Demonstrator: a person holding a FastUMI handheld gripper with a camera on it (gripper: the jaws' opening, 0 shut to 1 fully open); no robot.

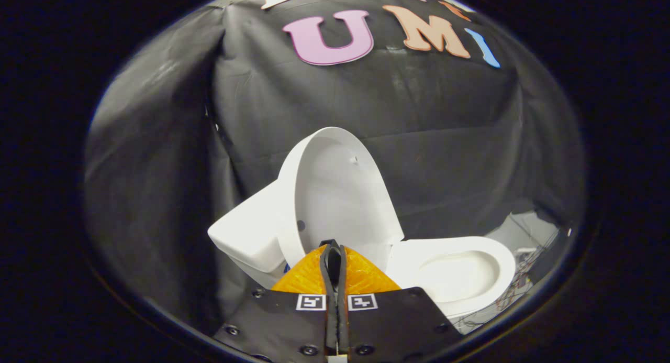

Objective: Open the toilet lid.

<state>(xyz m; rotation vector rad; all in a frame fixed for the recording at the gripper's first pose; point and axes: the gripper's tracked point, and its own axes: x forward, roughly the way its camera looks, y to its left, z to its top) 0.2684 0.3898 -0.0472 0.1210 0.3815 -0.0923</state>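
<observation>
- The gripper (333, 248) has its two orange fingers (306, 276) pressed together, black pads touching, with nothing between them.
- The fingertips end right at the lower edge of the toilet lid (340, 195); from here I cannot tell whether they touch it or sit just in front of it.
- The lid stands raised, its hollow white underside facing the gripper, leaning back toward the tank (248, 234).
- The tank is the white block behind and to the left of the lid, seen tilted in this view.
- The toilet seat (494, 253) and bowl (455, 276) lie open to the right of the fingers, just beside them; the inside of the bowl is pale and bare.
- Black cloth (157, 169) hangs behind and around the toilet as the wall.
- Past the bowl on the far right there is some pale gear with thin wires (515, 284), too small to make out.
</observation>
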